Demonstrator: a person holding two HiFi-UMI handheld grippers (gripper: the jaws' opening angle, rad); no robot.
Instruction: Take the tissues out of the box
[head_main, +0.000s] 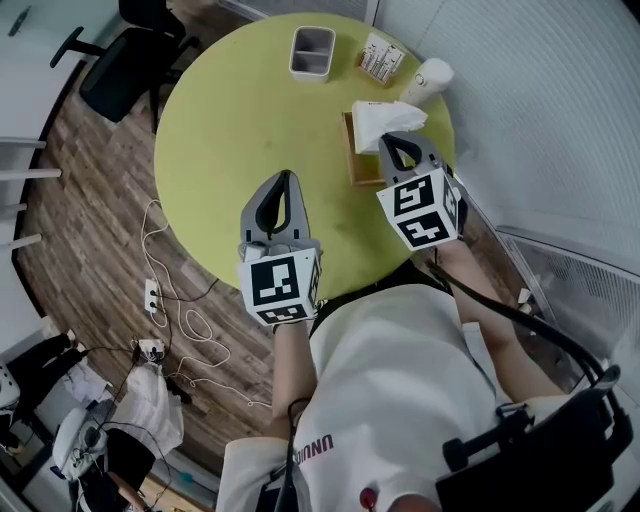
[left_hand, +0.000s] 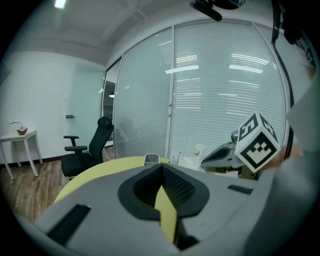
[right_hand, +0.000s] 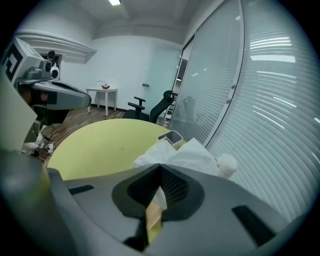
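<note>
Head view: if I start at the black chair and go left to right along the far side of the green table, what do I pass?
black office chair → grey container → small box of cards → white bottle

right gripper (right_hand: 160, 168) fills the bottom, jaws together, pinching the tissue (right_hand: 176, 154) at the tips. tissue fans out white & crumpled just beyond them. thru the slot btwn the jaws: a bit of tissue over a tan strip of the box (right_hand: 152, 219). yellow-green round table (right_hand: 100, 142) spreads behind. grey tub (right_hand: 172, 136) sits just past the tissue, white round-topped bottle (right_hand: 226, 164) to its right. left gripper (right_hand: 86, 101) juts in at upper left w/ its marker cube. far back: black office chair (right_hand: 156, 107), small white side table (right_hand: 102, 92). glass wall w/ blinds (right_hand: 270, 90) runs down the right.
</note>
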